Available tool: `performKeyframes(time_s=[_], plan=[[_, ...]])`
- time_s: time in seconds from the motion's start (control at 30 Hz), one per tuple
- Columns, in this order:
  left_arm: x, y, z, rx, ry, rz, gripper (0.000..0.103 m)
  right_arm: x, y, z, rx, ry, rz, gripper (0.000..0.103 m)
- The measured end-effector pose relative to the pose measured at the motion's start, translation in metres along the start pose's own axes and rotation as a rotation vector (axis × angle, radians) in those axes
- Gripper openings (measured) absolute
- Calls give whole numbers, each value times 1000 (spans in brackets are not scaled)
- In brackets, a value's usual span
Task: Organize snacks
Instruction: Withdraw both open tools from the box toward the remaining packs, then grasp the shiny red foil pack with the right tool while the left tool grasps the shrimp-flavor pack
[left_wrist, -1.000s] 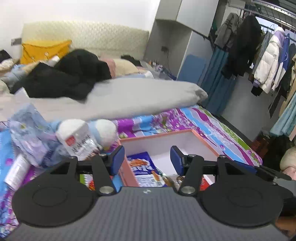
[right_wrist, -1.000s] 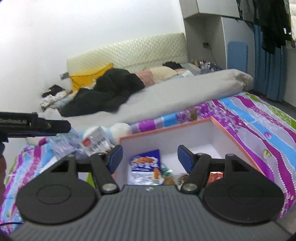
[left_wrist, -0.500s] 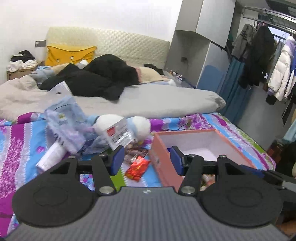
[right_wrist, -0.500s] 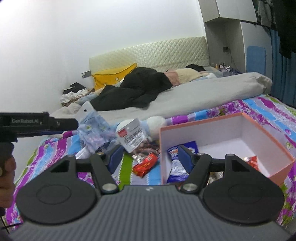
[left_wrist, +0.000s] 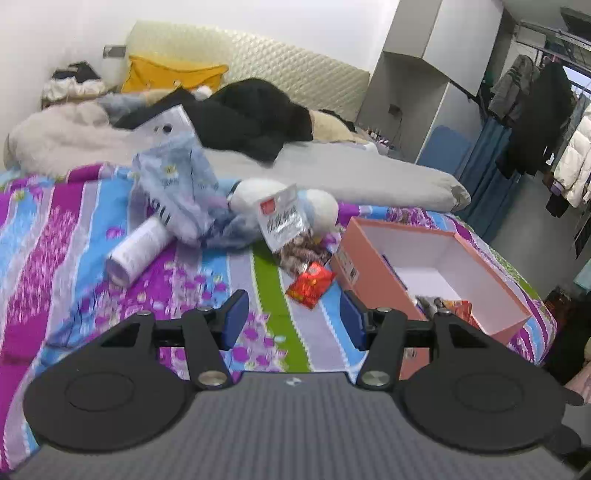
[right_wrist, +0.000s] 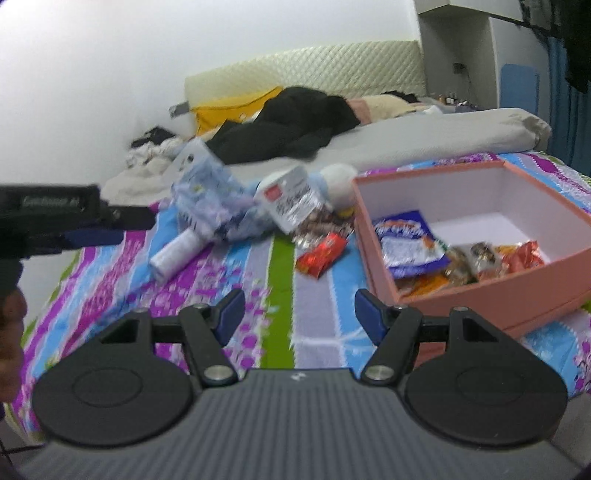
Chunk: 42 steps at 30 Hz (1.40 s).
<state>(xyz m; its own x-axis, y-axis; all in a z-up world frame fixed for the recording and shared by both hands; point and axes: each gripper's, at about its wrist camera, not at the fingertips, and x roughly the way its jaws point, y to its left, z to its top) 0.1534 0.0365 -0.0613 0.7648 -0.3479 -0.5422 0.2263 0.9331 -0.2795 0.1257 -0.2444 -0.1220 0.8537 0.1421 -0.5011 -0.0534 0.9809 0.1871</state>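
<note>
- On the bed, the red snack packet lies just left of the pink box, so it is easy to reach.
- Left gripper and right gripper are both released and empty.
- Several snacks already lie inside the box.

You swing both claws away from the pink box, which now sits off to the right of each one instead of straight ahead between the fingers. Your left claw and right claw now face the striped bedspread, with the red snack packet newly ahead.
</note>
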Motion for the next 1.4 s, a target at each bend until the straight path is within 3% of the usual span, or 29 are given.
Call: performKeyframes(time_s=[0.3,0.43,0.63,0.83,1.3,1.4], plan=[[19,23,-27,-58,53,29,63,15,21,-16,-53,10,21,68],[39,34,-28,-64,69,38,72,30,29,-20,-85,26,29,68],[85,53,-24,-106,97,7,73,65,27,-19,-92,56,-1,68],[150,69,-12,-172,123,-74,73,109,25,-12,-103,69,-23,68],[318,94,21,-182,227,-301,71,231,12,-9,-64,117,-97,68],[348,95,24,-183,245,-337,67,250,9,-7,-61,109,-130,68]])
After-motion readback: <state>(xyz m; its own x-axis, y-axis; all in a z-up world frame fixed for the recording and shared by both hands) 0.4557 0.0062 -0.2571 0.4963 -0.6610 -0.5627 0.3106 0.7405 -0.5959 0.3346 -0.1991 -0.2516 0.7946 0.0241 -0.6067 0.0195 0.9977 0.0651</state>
